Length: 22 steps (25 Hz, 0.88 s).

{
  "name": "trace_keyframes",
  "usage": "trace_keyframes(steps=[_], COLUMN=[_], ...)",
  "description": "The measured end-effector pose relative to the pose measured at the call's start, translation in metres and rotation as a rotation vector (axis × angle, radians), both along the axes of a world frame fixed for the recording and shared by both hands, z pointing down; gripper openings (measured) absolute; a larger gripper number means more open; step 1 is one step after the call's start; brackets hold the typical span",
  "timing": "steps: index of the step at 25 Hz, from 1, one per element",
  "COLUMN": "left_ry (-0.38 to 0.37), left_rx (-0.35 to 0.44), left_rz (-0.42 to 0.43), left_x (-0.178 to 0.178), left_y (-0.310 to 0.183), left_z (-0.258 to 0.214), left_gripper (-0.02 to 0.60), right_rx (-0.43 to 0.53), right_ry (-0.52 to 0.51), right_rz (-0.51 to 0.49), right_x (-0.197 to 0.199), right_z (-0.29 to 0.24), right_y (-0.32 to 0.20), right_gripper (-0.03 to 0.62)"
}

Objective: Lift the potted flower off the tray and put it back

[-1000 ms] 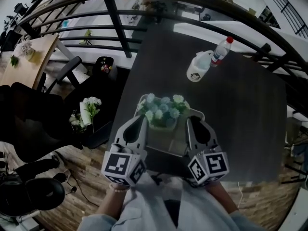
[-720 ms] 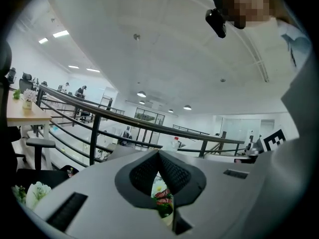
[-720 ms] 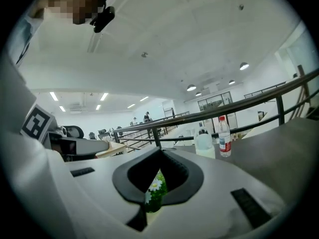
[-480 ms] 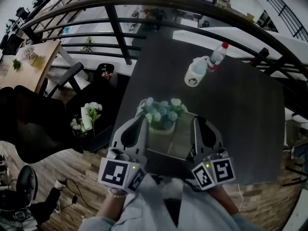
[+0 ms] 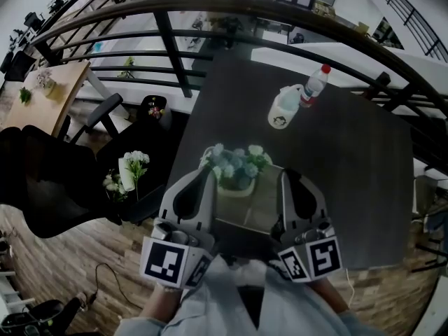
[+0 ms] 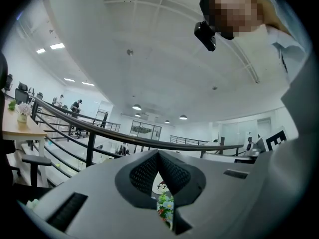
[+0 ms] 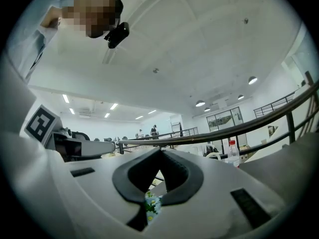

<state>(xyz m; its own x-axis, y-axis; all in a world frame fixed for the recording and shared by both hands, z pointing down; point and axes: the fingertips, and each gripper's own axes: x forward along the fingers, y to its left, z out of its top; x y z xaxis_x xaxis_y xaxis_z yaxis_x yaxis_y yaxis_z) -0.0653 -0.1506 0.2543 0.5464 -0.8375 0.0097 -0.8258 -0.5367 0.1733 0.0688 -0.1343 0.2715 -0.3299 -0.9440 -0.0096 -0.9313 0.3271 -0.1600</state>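
**Head view:** the potted flower [image 5: 234, 165] stands at the 12 o'clock end of the tray [image 5: 255, 203], over the dark worktop [image 5: 343, 173]. The left gripper [image 5: 204, 177] flanks the tray at 9 o'clock and the right gripper [image 5: 285, 178] at 3 o'clock, probably to keep it level. **Left gripper view:** the fingers [image 6: 144, 176] are closed tip to tip, with blossoms visible below them. **Right gripper view:** the fingers are likewise closed, and whether they pinch a rim cannot be told.

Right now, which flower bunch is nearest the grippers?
The pale blue-and-white potted bunch in the light tray, between left gripper and right gripper; the white bunch stands farther left.
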Motion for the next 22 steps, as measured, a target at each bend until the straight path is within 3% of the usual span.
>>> trace_keyframes(steps=[22], left_ry=[0.015], left_rx=[0.008], left_rz=[0.027], left_x=[-0.0001], left_y=[0.0002], left_z=[-0.0029], left_gripper=[0.002], right_rx=[0.007], right_ry=[0.027], right_rz=[-0.022], right_x=[-0.0094], right_z=[-0.0021], right_y=[-0.0029], right_gripper=[-0.002])
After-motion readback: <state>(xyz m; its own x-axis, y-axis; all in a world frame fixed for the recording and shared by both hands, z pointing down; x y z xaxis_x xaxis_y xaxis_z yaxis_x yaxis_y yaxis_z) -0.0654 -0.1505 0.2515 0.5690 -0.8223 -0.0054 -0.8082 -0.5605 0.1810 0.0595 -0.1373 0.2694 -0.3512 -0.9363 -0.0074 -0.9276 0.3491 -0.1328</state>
